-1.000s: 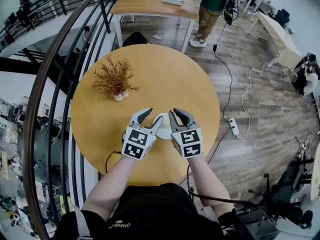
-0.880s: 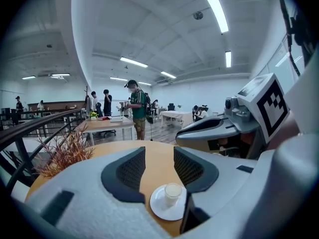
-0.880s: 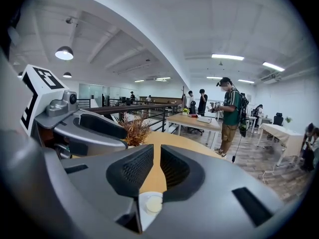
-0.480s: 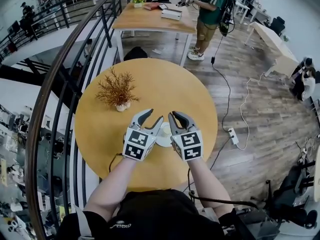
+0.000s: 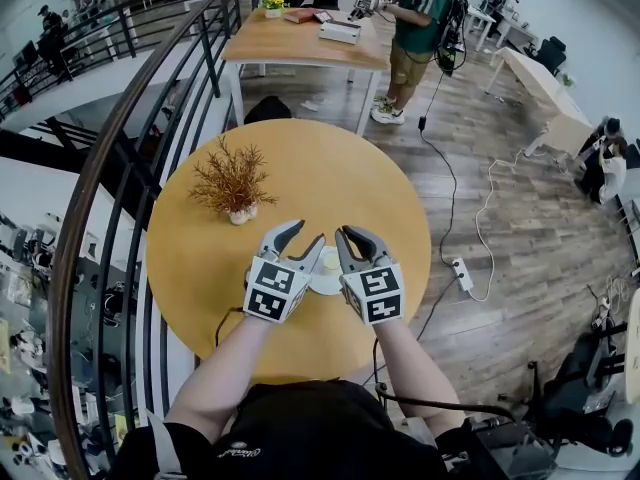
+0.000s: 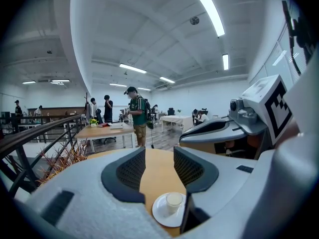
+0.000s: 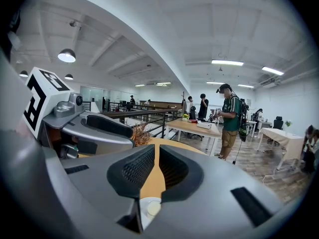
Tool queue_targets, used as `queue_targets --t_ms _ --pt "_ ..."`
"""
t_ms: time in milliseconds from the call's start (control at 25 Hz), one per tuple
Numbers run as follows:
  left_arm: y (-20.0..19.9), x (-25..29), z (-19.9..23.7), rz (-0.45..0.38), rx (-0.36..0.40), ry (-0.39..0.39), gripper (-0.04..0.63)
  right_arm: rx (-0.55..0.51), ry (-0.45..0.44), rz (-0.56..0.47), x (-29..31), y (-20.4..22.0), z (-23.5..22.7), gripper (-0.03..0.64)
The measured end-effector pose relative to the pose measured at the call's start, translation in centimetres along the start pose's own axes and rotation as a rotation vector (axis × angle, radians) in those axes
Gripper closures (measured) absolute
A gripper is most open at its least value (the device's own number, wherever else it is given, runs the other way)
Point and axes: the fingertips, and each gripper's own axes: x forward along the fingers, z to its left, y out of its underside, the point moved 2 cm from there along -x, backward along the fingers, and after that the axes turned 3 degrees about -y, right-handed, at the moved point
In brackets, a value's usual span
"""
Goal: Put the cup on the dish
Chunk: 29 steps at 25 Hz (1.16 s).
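A small white cup [image 5: 327, 260] stands upright on a white dish [image 5: 327, 283] near the front of the round wooden table [image 5: 300, 158]. My left gripper [image 5: 303, 236] hovers just left of the cup and my right gripper [image 5: 352, 236] just right of it, both tips pointing away from me. Neither touches cup or dish. In the left gripper view the cup [image 6: 174, 200] and dish [image 6: 160, 214] lie below the left gripper [image 6: 158, 163], which is shut on nothing. The right gripper [image 7: 156, 166] is likewise shut and empty, with the cup [image 7: 153, 208] and dish [image 7: 142, 217] low between its jaws.
A dried plant in a small pot [image 5: 232, 183] stands on the table's left part. A dark metal railing [image 5: 130, 148] curves along the left. Beyond are a rectangular wooden table [image 5: 305, 33], a standing person [image 5: 415, 18], and a power strip [image 5: 462, 273] with cable on the floor.
Both grippers stay beside the cup, drifting slightly with the view. The cup remains on the dish.
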Motion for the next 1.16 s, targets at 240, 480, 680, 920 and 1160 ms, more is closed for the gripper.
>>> queue_targets --t_ms 240,480,680,920,1160 --pt "0.1 0.1 0.1 0.001 0.003 0.0 0.416 -0.006 -0.011 0.015 0.2 0.6 0.2 0.587" --pt "0.3 0.1 0.0 0.008 0.003 -0.005 0.416 -0.007 -0.018 0.021 0.2 0.7 0.3 0.589" --pt "0.8 0.5 -0.1 0.018 -0.001 -0.004 0.416 -0.008 -0.025 0.024 0.4 0.9 0.1 0.589" --pt "0.8 0.5 0.1 0.024 -0.008 -0.006 0.416 -0.011 -0.027 0.032 0.4 1.1 -0.1 0.594" --pt "1.0 0.5 0.1 0.035 -0.017 -0.014 0.416 -0.001 -0.036 0.039 0.4 1.3 0.0 0.594"
